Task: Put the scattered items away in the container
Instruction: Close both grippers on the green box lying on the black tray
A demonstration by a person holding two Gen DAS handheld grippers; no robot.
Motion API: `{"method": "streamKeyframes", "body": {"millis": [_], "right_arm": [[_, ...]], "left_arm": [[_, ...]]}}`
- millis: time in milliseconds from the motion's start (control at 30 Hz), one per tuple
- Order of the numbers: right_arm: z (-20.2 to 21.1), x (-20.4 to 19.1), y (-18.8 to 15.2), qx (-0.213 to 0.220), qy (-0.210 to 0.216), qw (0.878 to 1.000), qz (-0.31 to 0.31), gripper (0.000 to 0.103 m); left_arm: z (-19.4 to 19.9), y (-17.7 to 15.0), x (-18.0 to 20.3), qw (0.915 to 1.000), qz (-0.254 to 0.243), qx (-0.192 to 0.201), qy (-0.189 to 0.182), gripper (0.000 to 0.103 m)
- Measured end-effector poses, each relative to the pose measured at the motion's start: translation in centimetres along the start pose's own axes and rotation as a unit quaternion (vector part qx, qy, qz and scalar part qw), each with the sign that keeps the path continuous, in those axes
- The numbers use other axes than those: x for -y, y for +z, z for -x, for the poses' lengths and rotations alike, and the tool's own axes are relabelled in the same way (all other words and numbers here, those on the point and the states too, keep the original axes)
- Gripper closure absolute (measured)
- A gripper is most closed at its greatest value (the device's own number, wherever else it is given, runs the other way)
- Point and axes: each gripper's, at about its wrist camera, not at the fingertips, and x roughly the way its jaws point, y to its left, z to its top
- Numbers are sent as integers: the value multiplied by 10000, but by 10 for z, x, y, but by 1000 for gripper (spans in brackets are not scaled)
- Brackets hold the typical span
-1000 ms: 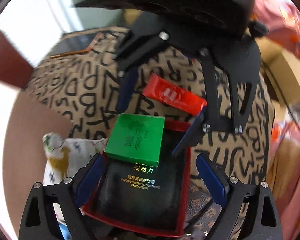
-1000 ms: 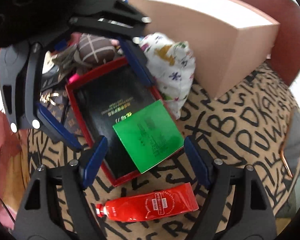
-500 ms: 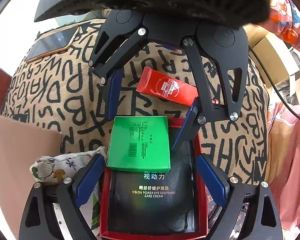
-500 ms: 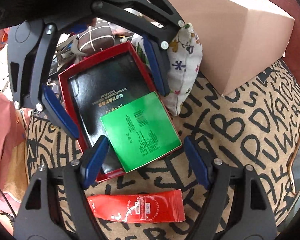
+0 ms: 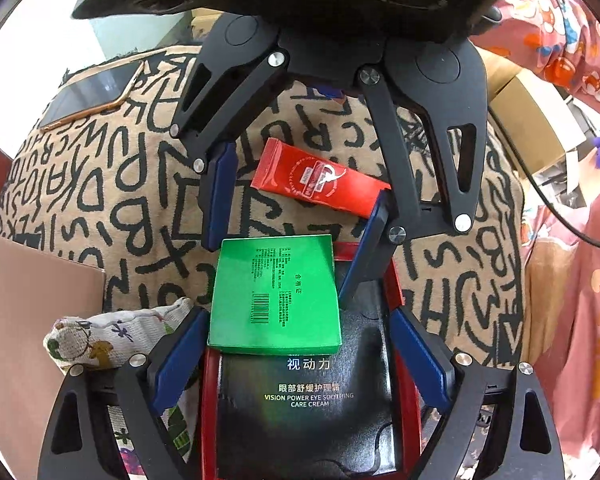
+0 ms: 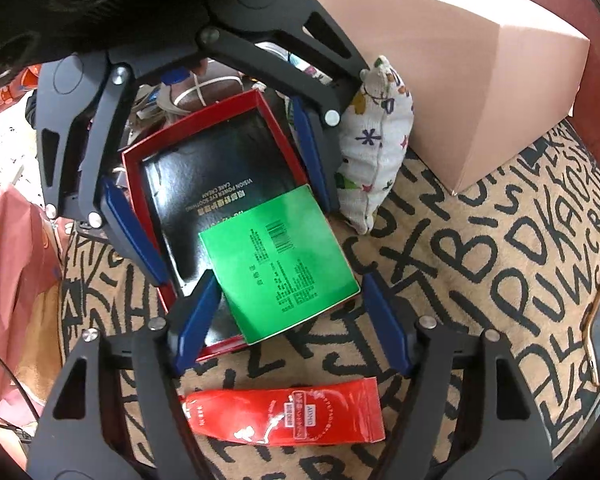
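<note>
The left gripper (image 5: 296, 344) now sits lower and closer over the red tray (image 5: 408, 412), its fingers (image 5: 180, 364) flanking the near end of the green box (image 5: 276, 296) without touching it. The right gripper (image 6: 292, 316) has just been closing a little, its fingers (image 6: 198, 320) either side of the green box's (image 6: 278, 262) corner, not pressing it. The green box now lies squarer across the tray's end.

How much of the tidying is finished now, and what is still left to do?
Partly done: the flat green box lies tilted on the corner rim of the red tray with black lining, overhanging it, not settled inside. In hand: nothing; the right gripper, jaws just closing, straddles the green box without pressing it. Left: the red tube lies on the letter-patterned cloth.
</note>
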Motion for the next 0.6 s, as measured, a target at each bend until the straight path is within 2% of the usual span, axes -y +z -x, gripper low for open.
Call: {"method": "streamKeyframes", "body": {"millis": [100,200,333,400,600], "right_arm": [[6,-5,-1,84,-2,10000,-37,30],[14,-9,-1,164,-34,9998,-63,30],[24,-21,-4,175,-110,9998,-23,31],[22,-15,2,167,-126,9998,-1,31],[16,-36,10,133,-193,9997,49,31]], "left_arm": [[2,-2,5,10000,-9,64,39,13],[5,-3,8,9999,-8,112,117,19],[10,-3,9,9995,-41,108,293,37],[16,0,0,9994,-79,77,324,38],[17,6,9,9990,-178,14,414,38]]}}
